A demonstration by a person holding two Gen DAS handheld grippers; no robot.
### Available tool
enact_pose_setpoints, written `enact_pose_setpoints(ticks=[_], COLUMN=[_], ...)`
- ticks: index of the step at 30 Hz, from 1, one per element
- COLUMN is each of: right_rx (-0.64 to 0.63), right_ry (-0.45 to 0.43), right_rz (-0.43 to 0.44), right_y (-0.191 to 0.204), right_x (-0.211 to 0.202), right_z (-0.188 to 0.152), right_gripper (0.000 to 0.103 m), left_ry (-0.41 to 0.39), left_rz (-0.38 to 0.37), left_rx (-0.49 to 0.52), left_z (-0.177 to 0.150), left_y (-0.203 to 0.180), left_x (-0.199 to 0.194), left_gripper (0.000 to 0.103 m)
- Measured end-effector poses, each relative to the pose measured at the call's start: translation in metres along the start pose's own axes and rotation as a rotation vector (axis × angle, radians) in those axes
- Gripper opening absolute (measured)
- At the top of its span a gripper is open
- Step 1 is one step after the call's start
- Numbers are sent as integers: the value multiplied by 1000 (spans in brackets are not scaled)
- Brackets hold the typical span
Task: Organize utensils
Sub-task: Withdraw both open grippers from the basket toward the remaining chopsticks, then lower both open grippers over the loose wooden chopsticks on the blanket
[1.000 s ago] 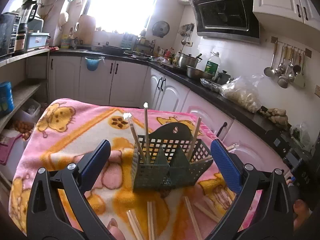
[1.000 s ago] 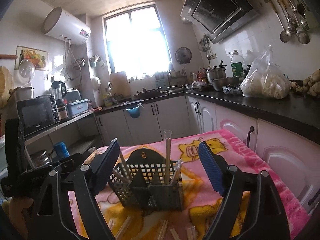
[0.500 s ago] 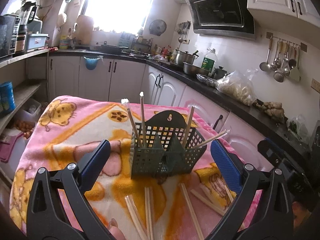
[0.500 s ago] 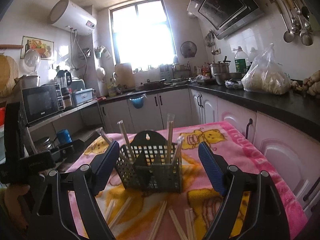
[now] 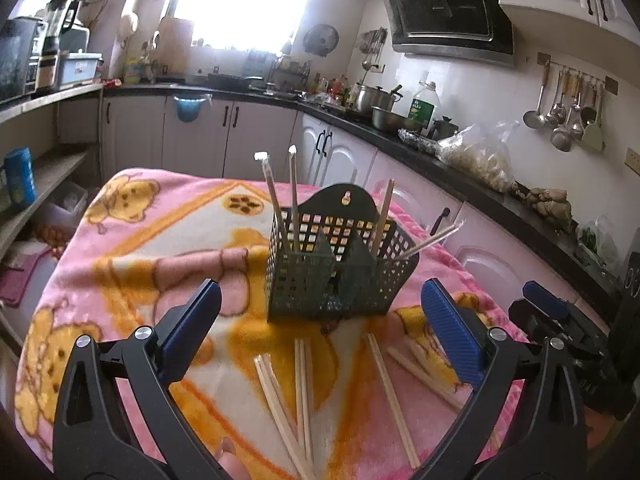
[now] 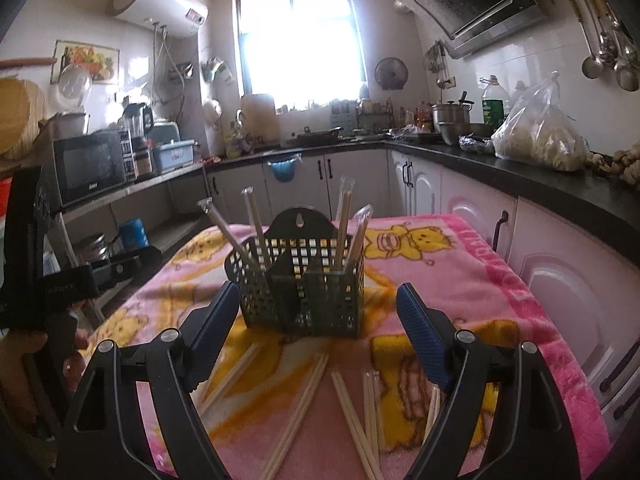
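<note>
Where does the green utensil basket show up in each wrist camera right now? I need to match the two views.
Left wrist: green utensil basket sits centre frame on the pink blanket, beyond the open left gripper.
Right wrist: the basket sits centre frame, slightly left, beyond the open right gripper.
Shared landmark: the bright window on the far wall.

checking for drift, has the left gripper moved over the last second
Yes. The left gripper has pulled back from the green basket; more chopsticks on the blanket show in front of it.
</note>
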State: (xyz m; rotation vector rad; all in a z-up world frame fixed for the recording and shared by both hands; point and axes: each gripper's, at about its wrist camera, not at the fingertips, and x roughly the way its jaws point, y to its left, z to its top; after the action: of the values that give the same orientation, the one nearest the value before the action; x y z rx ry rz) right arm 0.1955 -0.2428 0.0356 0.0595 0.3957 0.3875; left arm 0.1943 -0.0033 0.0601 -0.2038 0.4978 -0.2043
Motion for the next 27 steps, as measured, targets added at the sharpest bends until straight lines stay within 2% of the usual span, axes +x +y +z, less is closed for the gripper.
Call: enact_pose_setpoints(ticks=[11, 27], right_rx=[-60, -140], right_ry=[92, 251], right_rz=[22, 20], right_y=[4, 4], right_x=[-1, 22], right_z=[-21, -52], right_gripper=[78, 76], left_ry=[62, 212], left_rz=[7, 17], left_rx=[-7, -10], left_z=[-23, -65], left_y=[1, 10], left_x=[5, 34], left_gripper=[91, 91])
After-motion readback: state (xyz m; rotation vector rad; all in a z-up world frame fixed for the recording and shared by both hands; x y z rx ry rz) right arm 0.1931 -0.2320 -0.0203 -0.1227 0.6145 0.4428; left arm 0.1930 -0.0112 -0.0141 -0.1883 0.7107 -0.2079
